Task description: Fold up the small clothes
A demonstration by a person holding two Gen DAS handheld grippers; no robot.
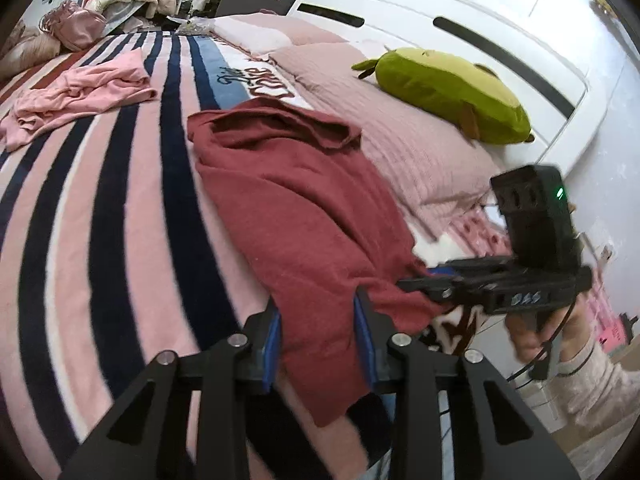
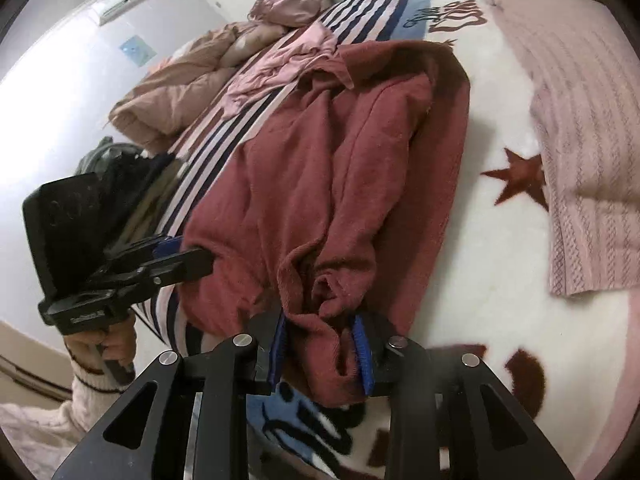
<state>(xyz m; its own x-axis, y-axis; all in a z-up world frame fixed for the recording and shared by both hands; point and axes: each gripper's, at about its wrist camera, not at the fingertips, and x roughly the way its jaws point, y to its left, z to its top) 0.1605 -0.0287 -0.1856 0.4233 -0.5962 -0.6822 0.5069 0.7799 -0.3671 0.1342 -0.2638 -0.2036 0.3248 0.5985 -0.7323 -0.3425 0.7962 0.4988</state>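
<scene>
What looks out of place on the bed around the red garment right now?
The pink garment lies crumpled and unfolded on the striped blanket, beyond the dark red garment. The red one's near edge is bunched rather than flat.

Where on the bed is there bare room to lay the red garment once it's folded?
The striped blanket between the red garment and the pink garment lies bare. The white patch toward the pink pillow is free too. The far end is crowded with piled bedding.
</scene>
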